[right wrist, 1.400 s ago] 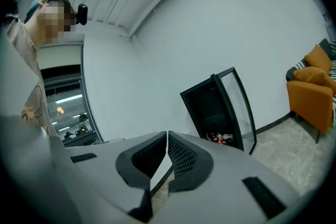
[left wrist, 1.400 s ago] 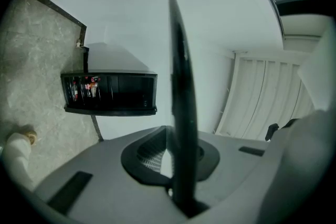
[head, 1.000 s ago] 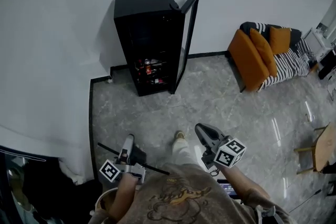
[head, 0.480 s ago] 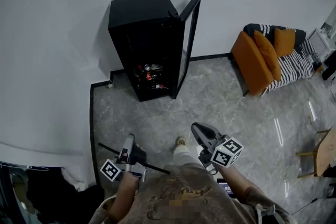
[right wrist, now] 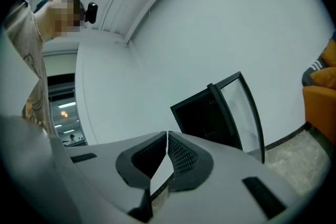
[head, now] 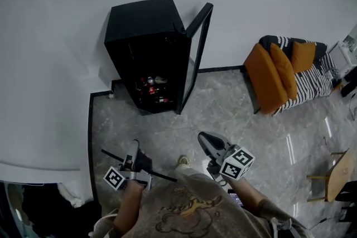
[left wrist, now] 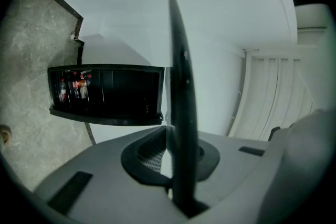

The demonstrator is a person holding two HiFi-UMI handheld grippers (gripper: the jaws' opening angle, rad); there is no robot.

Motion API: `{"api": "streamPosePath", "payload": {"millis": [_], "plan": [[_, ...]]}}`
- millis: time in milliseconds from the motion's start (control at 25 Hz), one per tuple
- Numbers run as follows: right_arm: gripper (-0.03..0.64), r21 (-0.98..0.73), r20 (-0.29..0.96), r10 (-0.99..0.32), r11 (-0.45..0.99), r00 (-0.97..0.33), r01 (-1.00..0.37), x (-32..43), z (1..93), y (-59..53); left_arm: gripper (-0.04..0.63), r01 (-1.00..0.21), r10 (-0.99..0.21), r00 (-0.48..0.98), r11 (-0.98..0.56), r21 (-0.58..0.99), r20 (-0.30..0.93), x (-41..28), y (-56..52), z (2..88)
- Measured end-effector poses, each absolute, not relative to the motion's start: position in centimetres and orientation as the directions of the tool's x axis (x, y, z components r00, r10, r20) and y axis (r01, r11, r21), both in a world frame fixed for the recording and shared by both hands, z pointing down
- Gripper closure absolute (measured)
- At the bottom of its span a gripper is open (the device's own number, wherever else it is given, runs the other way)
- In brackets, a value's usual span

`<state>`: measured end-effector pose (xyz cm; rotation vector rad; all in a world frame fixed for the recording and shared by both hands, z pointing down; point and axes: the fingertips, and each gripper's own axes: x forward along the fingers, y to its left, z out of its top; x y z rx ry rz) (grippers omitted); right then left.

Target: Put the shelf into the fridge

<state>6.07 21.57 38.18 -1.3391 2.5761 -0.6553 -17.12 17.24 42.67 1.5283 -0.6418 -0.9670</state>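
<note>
left gripper (head: 135, 156) is clamped on the shelf (head: 163, 176), a thin dark panel seen edge-on between the jaws in the left gripper view (left wrist: 178, 76). It is pinched near mid-length, with both ends sticking out sideways past the jaws, and is carried clear of the floor (head: 167, 131). Whether it is level can't be settled from these views.

The fridge (head: 146, 47) is straight ahead of the left gripper, well apart. Its door (head: 199, 53) is swung open, ahead and to the right of that gripper. Bottles (head: 152, 84) are seen low in the cabinet. The upper part is dark, so no rails can be made out.

right gripper (head: 205, 140) is pressed together on nothing. It is held beside the left one, to the right of the shelf's end and apart from it.

Step judged: approach, with insertion not started. To do it well:
- The shelf should be levelled before the opening is reached.
- Swing is likely with a single pinch on a long panel. The free end could be steadied by the right gripper, spread and then closed on it.
- The approach should be squared to the opening and kept left of the door edge, so the overhang isn't clipped.
- A slot above the bottles should be picked, and both side edges should be seated at the same height before pushing.
- The pinch should be released only once the shelf is fully seated.

The sofa (head: 279, 61) is far ahead-right of the right gripper, out of the path.
</note>
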Motion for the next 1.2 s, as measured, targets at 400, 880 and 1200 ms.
{"api": "streamPosePath", "payload": {"millis": [400,880,1200], "plan": [[0.592,-0.451,0.047,-0.75,0.573,-0.659,-0.684,9.9,38.0,16.7,0.577,0.101,-0.867,0.442,-0.206,0.973,-0.229,-13.1,13.5,42.5],[0.592,-0.482,0.049,-0.721,0.59,-0.692,-0.648,10.4,39.7,13.1,0.577,0.091,-0.906,0.37,-0.185,0.979,-0.205,-13.2,11.1,44.3],[0.592,-0.5,0.042,-0.74,0.566,-0.671,-0.656,11.3,41.2,9.6,0.577,0.081,-0.908,0.367,-0.186,0.979,-0.203,-13.5,7.2,46.1]]}}
